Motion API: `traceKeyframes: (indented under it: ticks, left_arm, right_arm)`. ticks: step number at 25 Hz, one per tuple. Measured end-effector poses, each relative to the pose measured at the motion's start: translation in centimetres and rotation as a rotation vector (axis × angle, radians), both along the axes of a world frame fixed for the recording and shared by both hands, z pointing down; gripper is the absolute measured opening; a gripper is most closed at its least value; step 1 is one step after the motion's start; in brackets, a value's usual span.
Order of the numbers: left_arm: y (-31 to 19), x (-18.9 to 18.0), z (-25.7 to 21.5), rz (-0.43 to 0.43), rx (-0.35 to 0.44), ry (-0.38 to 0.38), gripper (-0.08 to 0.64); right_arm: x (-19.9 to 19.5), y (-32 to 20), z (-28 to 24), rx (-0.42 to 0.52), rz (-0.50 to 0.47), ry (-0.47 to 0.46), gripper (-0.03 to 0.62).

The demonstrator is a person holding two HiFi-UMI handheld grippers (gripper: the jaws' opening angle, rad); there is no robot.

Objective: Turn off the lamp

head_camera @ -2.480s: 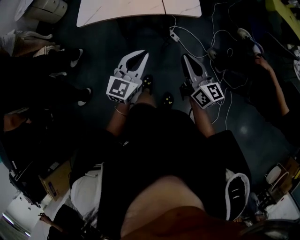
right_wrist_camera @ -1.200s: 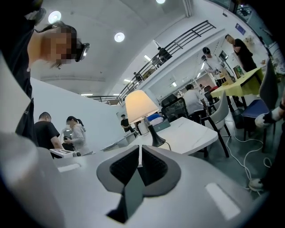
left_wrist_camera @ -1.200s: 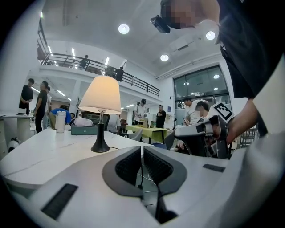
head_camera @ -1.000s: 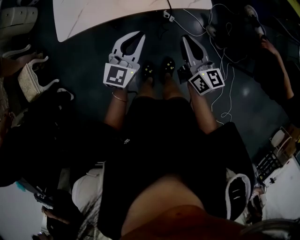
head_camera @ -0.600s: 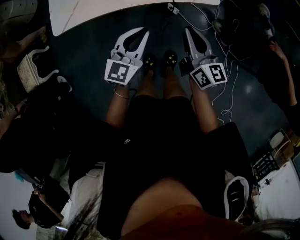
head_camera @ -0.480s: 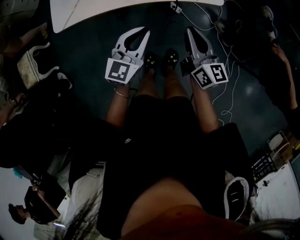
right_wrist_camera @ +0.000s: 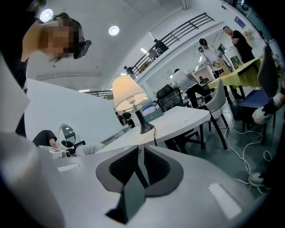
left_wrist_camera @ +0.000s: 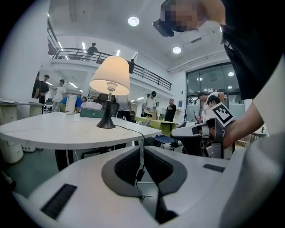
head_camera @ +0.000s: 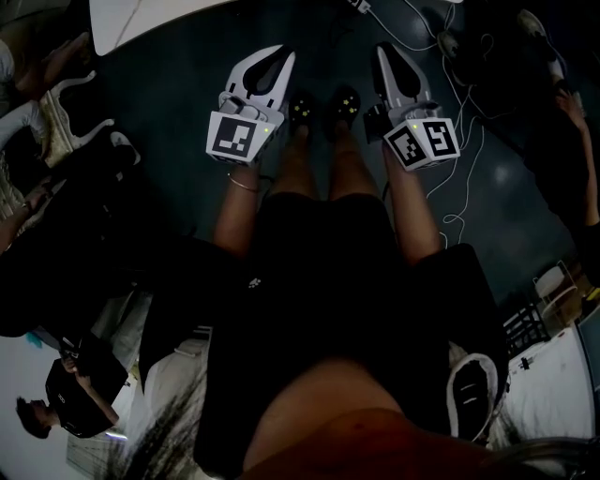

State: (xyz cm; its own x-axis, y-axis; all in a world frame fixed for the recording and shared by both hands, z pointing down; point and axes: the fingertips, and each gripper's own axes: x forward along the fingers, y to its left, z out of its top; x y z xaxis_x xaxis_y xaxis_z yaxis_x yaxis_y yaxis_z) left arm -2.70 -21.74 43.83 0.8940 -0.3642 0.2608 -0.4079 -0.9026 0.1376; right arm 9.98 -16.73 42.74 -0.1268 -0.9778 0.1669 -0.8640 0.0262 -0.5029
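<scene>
A table lamp with a warm glowing cream shade and a black base stands on a white table, well ahead of both grippers. It also shows in the right gripper view as the lamp on the table. Its cord runs off the table edge. My left gripper is shut and holds nothing, pointing at the lamp. My right gripper hangs beside it over the dark floor. Its jaws are opening by a sliver with nothing between them.
My own feet stand between the grippers. White cables lie on the floor at right. Seated people crowd the left. A chair stands by the table. Only a table corner shows in the head view.
Both grippers have sunk a little, side by side. In the head view the table has slid toward the top edge.
</scene>
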Motion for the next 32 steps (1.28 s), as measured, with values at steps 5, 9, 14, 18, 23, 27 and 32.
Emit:
traceKeyframes:
  ticks: [5, 9, 14, 18, 23, 27, 32]
  left_arm:
    - [0.3, 0.7, 1.9, -0.005, -0.018, -0.005, 0.009]
    - [0.0, 1.4, 3.8, -0.021, -0.024, 0.013, 0.054]
    - [-0.2, 3.1, 5.3, -0.012, -0.038, 0.032, 0.077]
    - [-0.1, 3.1, 6.5, 0.01, -0.042, 0.009, 0.077]
    - [0.0, 3.3, 7.0, 0.004, -0.039, 0.018, 0.077]
    - [0.1, 2.9, 7.3, -0.013, -0.05, 0.02, 0.077]
    - [0.6, 2.6, 7.4, -0.014, -0.053, 0.019, 0.075]
  right_arm:
    - [0.4, -0.8, 2.1, -0.017, -0.009, 0.009, 0.018]
    - [0.5, -1.6, 3.3, -0.027, -0.027, 0.029, 0.026]
    - [1.3, -2.9, 5.3, -0.037, -0.041, 0.05, 0.046]
    - [1.0, -4.3, 6.6, -0.048, -0.054, 0.068, 0.066]
    - [1.0, -6.2, 7.9, -0.078, -0.057, 0.118, 0.121]
    - [0.6, -7.6, 8.0, -0.055, -0.074, 0.119, 0.121]
    - [0.7, -8.7, 8.8, -0.052, -0.082, 0.144, 0.121]
